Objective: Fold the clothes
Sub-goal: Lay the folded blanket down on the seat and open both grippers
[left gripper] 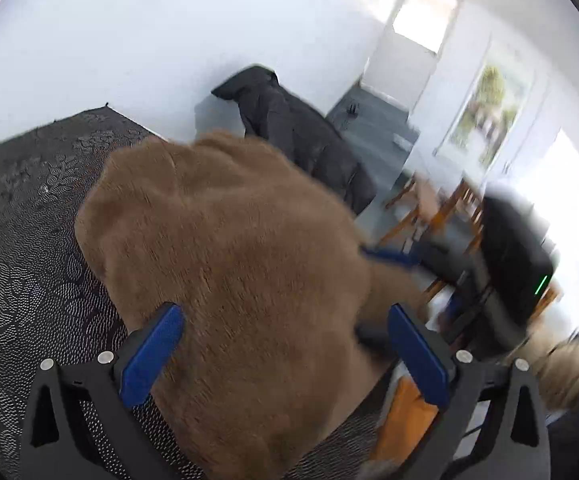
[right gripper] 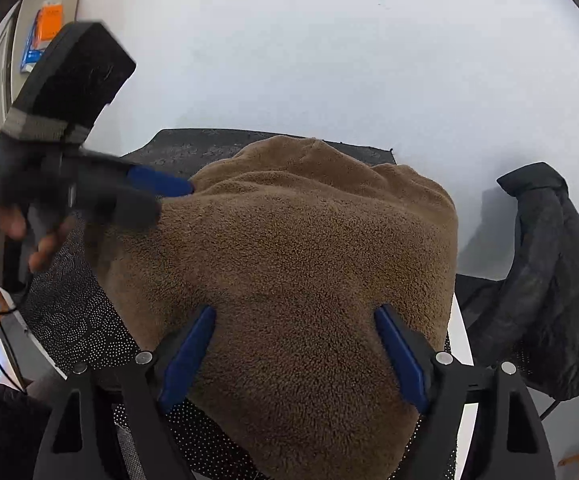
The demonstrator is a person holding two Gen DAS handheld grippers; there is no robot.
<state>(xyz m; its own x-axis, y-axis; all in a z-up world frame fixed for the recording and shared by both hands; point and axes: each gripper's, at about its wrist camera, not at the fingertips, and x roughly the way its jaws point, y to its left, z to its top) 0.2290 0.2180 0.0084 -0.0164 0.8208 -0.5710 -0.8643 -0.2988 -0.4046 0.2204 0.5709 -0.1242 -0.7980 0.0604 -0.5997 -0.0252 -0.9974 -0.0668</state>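
Note:
A brown fleece garment (left gripper: 229, 240) (right gripper: 289, 248) lies bunched on a dark patterned mat (left gripper: 29, 220) (right gripper: 77, 312). In the left wrist view my left gripper (left gripper: 287, 344) is open, its blue pads (left gripper: 157, 352) wide apart over the near part of the fleece. My right gripper (right gripper: 295, 344) is open too, with the fleece spreading between and beyond its pads (right gripper: 401, 356). From the right wrist view, the left gripper (right gripper: 157, 196) reaches in at the garment's left edge, held by a hand (right gripper: 17, 228). The right gripper (left gripper: 393, 258) shows blurred at the fleece's right side.
A black jacket (left gripper: 289, 132) (right gripper: 545, 264) is draped just beyond the mat by the white wall. Wooden chairs (left gripper: 429, 208) stand on the floor to the right. The mat rests on a white table (right gripper: 461, 344). A cable (right gripper: 5, 316) hangs at the left.

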